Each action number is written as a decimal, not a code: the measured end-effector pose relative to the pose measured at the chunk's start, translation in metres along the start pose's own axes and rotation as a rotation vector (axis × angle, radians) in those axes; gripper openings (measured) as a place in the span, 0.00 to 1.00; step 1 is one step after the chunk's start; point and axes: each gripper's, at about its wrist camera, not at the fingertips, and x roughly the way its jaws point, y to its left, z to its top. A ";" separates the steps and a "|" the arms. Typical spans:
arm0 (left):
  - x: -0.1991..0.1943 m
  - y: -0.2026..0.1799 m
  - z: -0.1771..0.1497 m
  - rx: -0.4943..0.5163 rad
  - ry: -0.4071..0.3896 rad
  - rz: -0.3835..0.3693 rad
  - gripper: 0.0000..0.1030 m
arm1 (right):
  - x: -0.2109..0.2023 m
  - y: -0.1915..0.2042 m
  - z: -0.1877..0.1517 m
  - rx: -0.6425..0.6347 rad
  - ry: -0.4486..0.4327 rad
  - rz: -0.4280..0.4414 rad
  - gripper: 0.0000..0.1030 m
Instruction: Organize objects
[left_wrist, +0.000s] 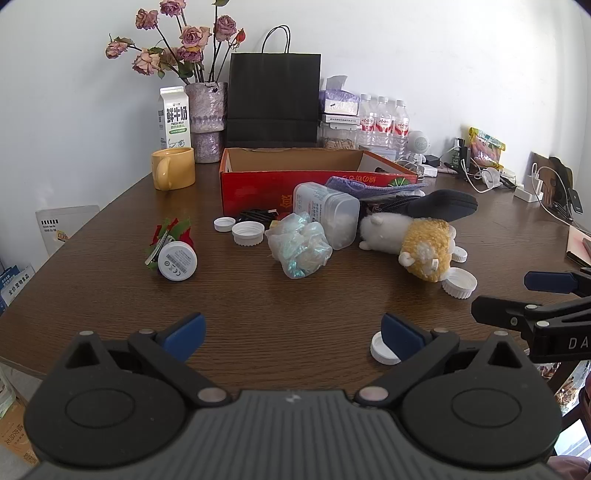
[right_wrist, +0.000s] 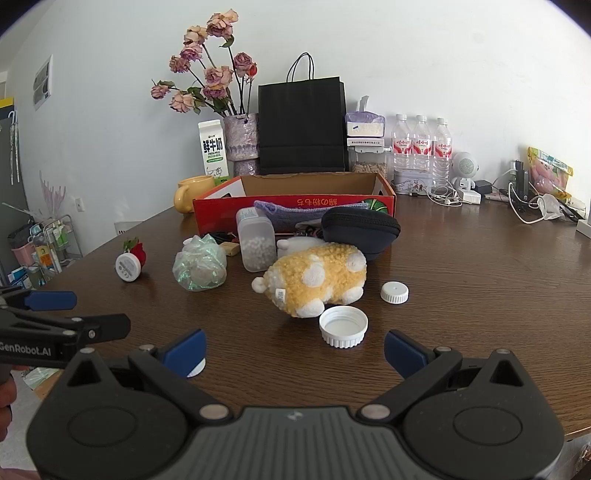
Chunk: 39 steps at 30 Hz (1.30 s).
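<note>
On the brown table (left_wrist: 288, 302) lies a loose pile in front of an open red cardboard box (left_wrist: 317, 177): a yellow-and-white plush toy (right_wrist: 314, 277), a clear plastic jar of white beads (right_wrist: 256, 243), a crumpled plastic bag (left_wrist: 299, 245), a black zip pouch (right_wrist: 360, 229), a purple cloth (right_wrist: 295, 216) and several white caps (right_wrist: 343, 326). A round white gadget with red petals (left_wrist: 173, 251) lies apart at the left. My left gripper (left_wrist: 293, 336) hovers open over bare wood near the front edge. My right gripper (right_wrist: 293, 350) stands open too, just short of a large white cap.
Along the back wall stand a yellow mug (left_wrist: 173, 168), a milk carton (left_wrist: 174, 116), a vase of dried roses (left_wrist: 207, 122), a black paper bag (left_wrist: 273, 99), water bottles (right_wrist: 421, 147) and chargers with cables (right_wrist: 524, 206). The table's rounded edge drops off at the left.
</note>
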 end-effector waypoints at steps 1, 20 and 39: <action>0.000 0.000 0.000 0.000 0.000 0.000 1.00 | 0.000 0.000 0.000 0.000 0.000 0.000 1.00; -0.004 0.000 -0.001 0.000 0.001 0.001 1.00 | 0.000 0.000 0.000 0.000 0.001 0.000 1.00; -0.005 -0.006 -0.005 0.006 0.011 0.003 1.00 | -0.001 -0.001 -0.001 0.000 0.002 0.000 1.00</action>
